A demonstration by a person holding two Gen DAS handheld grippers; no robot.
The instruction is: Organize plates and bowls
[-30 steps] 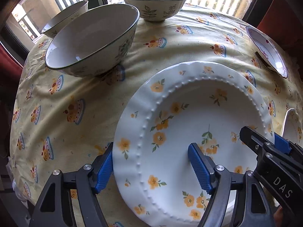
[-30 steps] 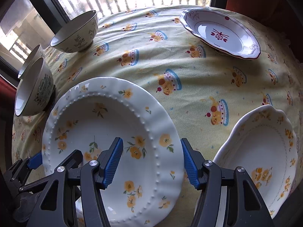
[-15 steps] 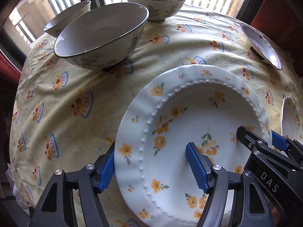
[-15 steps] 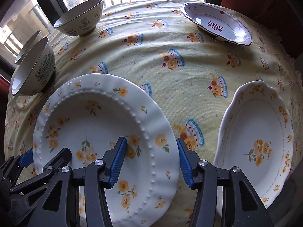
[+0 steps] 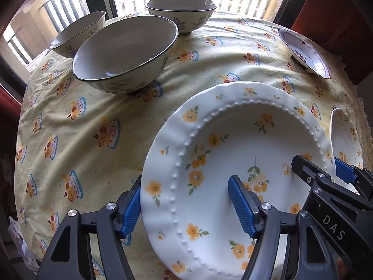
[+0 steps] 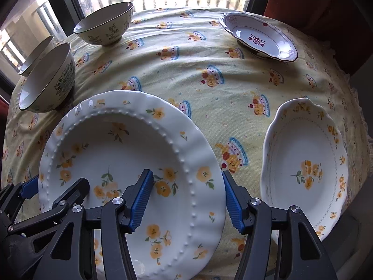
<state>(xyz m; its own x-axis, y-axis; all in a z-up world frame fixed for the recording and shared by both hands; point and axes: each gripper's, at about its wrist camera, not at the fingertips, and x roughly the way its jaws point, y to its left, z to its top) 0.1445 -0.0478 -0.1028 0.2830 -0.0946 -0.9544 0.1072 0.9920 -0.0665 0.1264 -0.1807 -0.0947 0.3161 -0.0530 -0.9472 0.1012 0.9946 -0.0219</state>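
Note:
A large white plate with yellow flowers and a beaded ring [image 5: 233, 154] [image 6: 121, 154] is held between both grippers above the table. My left gripper [image 5: 186, 207] straddles its left rim, one pad under the rim and one inside the well. My right gripper [image 6: 186, 198] straddles its right rim the same way. Both sets of jaws look closed onto the rim. A second yellow-flowered scalloped plate [image 6: 305, 170] lies on the table to the right. A white plate with red trim [image 6: 258, 37] sits at the far right.
Three leaf-patterned bowls stand at the far left: a near one [image 5: 126, 53], one behind it [image 5: 77, 33] and one at the back [image 5: 180, 11]. A yellow printed tablecloth [image 6: 186, 74] covers the round table. A window with railings is behind.
Both grippers have pulled back and up with the large plate. The bowls and far plates look farther away and more of the scalloped plate shows.

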